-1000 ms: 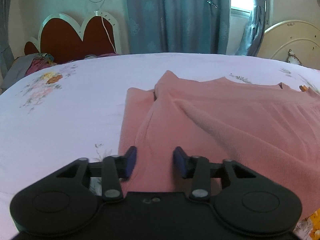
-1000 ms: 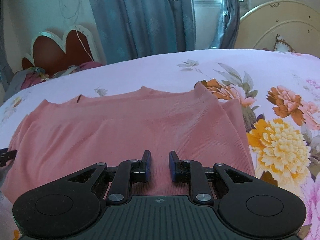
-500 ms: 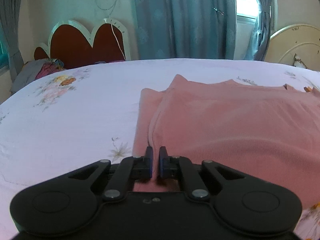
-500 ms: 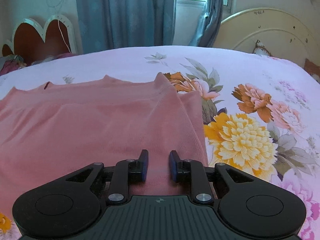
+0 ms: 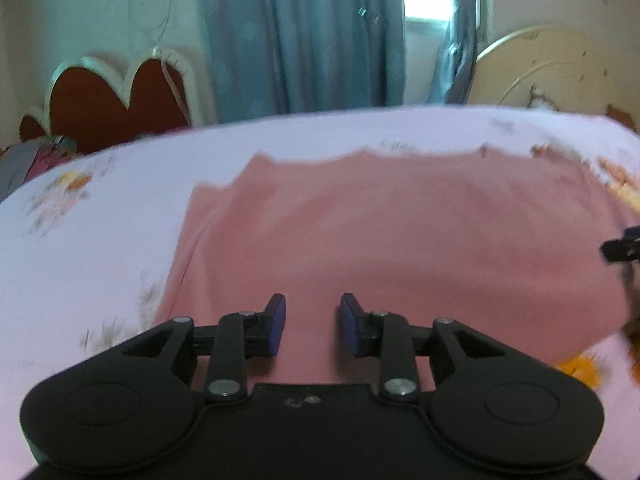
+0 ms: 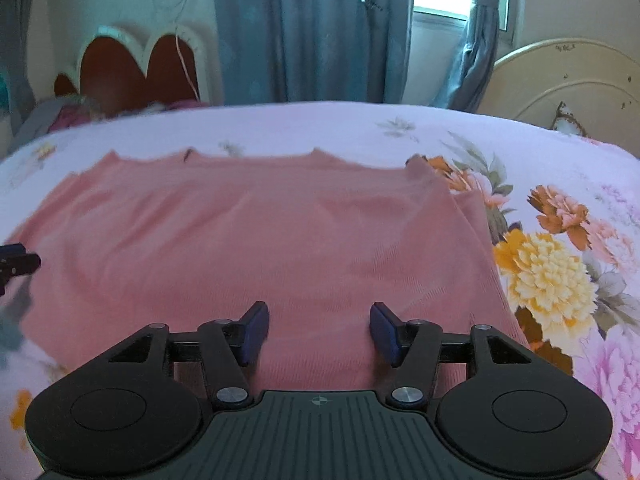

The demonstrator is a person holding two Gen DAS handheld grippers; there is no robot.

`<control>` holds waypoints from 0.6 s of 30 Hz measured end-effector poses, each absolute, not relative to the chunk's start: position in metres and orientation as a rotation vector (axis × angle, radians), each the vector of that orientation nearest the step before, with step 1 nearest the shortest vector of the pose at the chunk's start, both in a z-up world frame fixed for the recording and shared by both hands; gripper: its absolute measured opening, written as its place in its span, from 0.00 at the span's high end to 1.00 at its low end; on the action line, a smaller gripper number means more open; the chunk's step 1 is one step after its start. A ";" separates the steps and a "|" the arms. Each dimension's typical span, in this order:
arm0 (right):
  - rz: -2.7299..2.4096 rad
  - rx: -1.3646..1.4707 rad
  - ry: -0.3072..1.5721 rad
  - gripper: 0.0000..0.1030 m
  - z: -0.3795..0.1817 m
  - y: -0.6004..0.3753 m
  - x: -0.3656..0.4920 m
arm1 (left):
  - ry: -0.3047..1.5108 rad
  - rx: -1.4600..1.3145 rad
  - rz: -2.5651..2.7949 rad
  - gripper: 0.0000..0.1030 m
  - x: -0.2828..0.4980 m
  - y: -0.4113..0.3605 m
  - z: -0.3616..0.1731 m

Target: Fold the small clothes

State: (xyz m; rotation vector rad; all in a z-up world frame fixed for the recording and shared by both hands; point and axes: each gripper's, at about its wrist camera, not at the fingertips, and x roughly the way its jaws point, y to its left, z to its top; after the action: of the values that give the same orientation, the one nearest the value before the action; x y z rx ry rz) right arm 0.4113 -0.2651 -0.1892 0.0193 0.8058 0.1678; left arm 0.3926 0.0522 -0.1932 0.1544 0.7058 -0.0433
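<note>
1. Two grippers: left gripper (image 5: 312,326) and right gripper (image 6: 318,330), jaws just parting, released, above the near hem.
2. One pink garment (image 6: 260,248) flat on the floral bedsheet (image 6: 560,264).
3. Beyond: two headboards, blue curtains (image 6: 304,28).

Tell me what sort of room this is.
Most likely a bedroom: a pink knit top lies spread on a floral bedsheet, with a cream curved headboard and blue-grey curtains by a window behind.
</note>
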 end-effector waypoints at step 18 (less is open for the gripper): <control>0.093 0.073 0.826 0.45 -0.190 -0.303 0.388 | 0.808 0.055 0.049 0.61 0.381 0.070 -0.182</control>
State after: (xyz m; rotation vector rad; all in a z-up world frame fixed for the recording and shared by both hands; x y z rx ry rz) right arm 0.3882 -0.3025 -0.1897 0.0727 0.8261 0.0930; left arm 0.3809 0.0703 -0.1825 0.0545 0.8076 0.0491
